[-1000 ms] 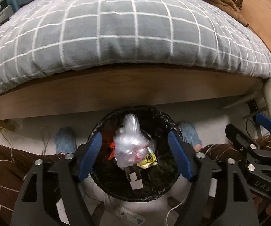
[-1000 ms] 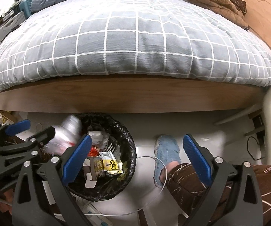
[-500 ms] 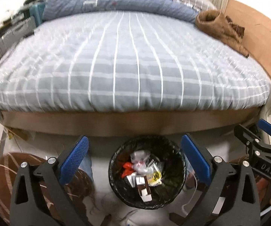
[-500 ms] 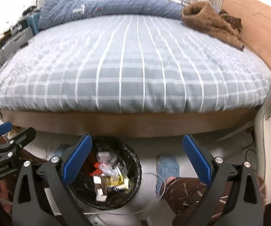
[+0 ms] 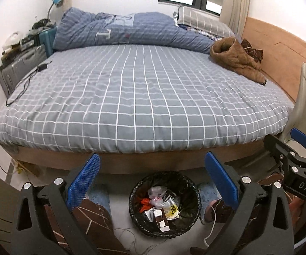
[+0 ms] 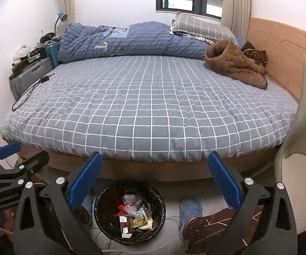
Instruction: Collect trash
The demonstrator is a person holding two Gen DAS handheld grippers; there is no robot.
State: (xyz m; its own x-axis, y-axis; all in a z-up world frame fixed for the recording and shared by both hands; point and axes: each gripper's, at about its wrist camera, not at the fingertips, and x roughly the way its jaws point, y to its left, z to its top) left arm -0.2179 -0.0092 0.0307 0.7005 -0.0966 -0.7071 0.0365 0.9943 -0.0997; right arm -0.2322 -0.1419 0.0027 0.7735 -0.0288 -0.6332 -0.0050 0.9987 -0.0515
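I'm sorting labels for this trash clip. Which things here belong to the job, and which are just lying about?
Job: black-lined trash bin, clear plastic bag in it, open left gripper, open right gripper.

Lying about: brown jacket, blue duvet, suitcases, charger cable.

You have two grippers in view: the left gripper [image 5: 152, 175] and the right gripper [image 6: 155, 175], and both stand wide open with nothing between the jaws. Near you on the floor there is one trash bin [image 5: 193, 191], lined in black, with several pieces of trash [image 5: 160, 209] inside; I cannot count them exactly. You see two blue slippers [image 6: 190, 208], one at each side of the bin. Far behind there is one bed [image 5: 144, 97], with one folded blue quilt [image 5: 131, 29], one grey pillow [image 5: 201, 21] and one brown garment [image 5: 235, 60]. At the far left stand two suitcases [image 5: 22, 65] and one lamp [image 5: 56, 2].
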